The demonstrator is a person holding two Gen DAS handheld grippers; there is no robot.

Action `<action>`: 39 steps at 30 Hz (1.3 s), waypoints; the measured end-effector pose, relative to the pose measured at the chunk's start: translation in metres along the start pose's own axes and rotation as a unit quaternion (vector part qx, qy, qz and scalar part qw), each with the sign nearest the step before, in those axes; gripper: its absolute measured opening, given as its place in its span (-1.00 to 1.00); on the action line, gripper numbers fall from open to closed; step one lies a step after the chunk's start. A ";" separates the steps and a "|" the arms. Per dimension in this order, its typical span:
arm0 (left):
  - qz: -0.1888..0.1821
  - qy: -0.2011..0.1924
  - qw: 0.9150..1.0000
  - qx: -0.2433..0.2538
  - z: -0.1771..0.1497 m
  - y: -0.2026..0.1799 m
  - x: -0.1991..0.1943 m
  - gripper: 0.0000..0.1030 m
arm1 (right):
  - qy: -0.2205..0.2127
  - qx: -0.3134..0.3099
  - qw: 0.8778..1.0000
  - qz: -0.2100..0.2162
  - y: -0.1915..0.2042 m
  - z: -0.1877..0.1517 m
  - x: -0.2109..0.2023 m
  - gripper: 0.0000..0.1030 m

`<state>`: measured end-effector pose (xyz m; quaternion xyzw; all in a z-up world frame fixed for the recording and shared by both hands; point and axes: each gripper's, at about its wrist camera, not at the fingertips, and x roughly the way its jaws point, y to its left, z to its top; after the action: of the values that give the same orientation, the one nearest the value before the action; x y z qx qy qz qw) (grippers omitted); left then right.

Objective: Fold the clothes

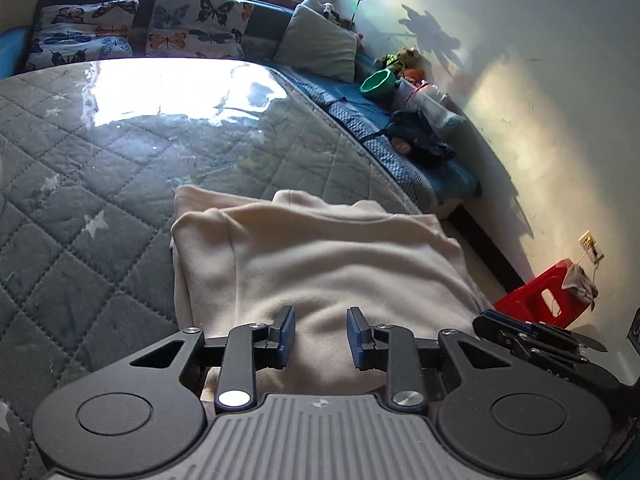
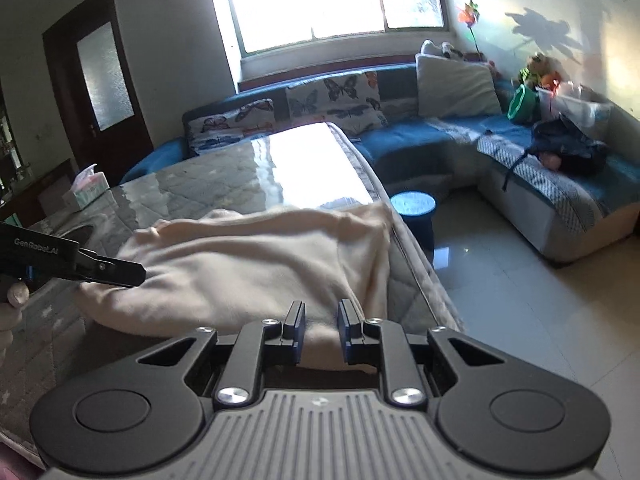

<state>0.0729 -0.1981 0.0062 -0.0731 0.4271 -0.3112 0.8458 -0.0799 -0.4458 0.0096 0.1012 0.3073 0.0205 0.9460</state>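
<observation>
Cream garment (image 1: 320,264) lies on the counter (image 1: 100,184) near its right edge, already doubled into a rough rectangle, layered edges showing, soft and rumpled. Both grippers sit at its near hem, jaws apart, nothing clamped: left gripper (image 1: 321,338), right gripper (image 2: 321,332). Could be mid-fold or done; can't tell which.

Only one text can be read: "GenRobot.AI", in pale letters on the black body of the left gripper (image 2: 132,274), which reaches in from the left edge of the right wrist view, well left of the right gripper's (image 2: 319,330) fingers. Nothing else carries legible writing.
</observation>
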 end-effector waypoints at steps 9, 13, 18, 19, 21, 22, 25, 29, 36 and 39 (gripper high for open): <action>-0.022 -0.002 1.000 0.011 0.003 -0.015 0.004 -0.42 | -0.008 -0.026 0.999 0.016 0.005 0.030 0.004 -0.66; -0.038 -0.002 0.999 0.018 0.005 -0.025 0.011 -0.42 | -0.001 -0.049 0.998 0.035 0.018 0.045 0.023 -0.66; -0.053 0.006 0.998 0.027 0.001 -0.032 0.020 -0.42 | 0.018 -0.072 0.996 0.058 0.037 0.062 0.052 -0.66; -0.055 0.007 0.998 0.029 0.000 -0.033 0.021 -0.42 | 0.021 -0.079 0.995 0.062 0.042 0.065 0.057 -0.66; -0.058 0.008 0.998 0.032 -0.001 -0.033 0.022 -0.41 | 0.027 -0.095 0.993 0.067 0.053 0.070 0.067 -0.66; -0.059 0.009 0.998 0.033 -0.001 -0.033 0.023 -0.41 | 0.030 -0.102 0.992 0.069 0.058 0.072 0.072 -0.66; -0.064 0.014 0.997 0.032 -0.002 -0.032 0.025 -0.41 | 0.041 -0.124 0.989 0.071 0.067 0.077 0.088 -0.66; -0.066 0.017 0.997 0.031 -0.003 -0.031 0.027 -0.41 | 0.058 -0.146 0.985 0.072 0.073 0.082 0.108 -0.66; -0.070 0.021 0.997 0.029 -0.004 -0.030 0.028 -0.39 | 0.062 -0.154 0.983 0.078 0.074 0.083 0.124 -0.66; -0.069 0.021 0.997 0.028 -0.004 -0.031 0.029 -0.38 | 0.065 -0.153 0.983 0.083 0.072 0.082 0.128 -0.66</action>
<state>0.0679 -0.2386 -0.0041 -0.0723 0.4296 -0.3824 0.8149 0.0734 -0.3775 0.0155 -0.0207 0.3520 0.1522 0.9233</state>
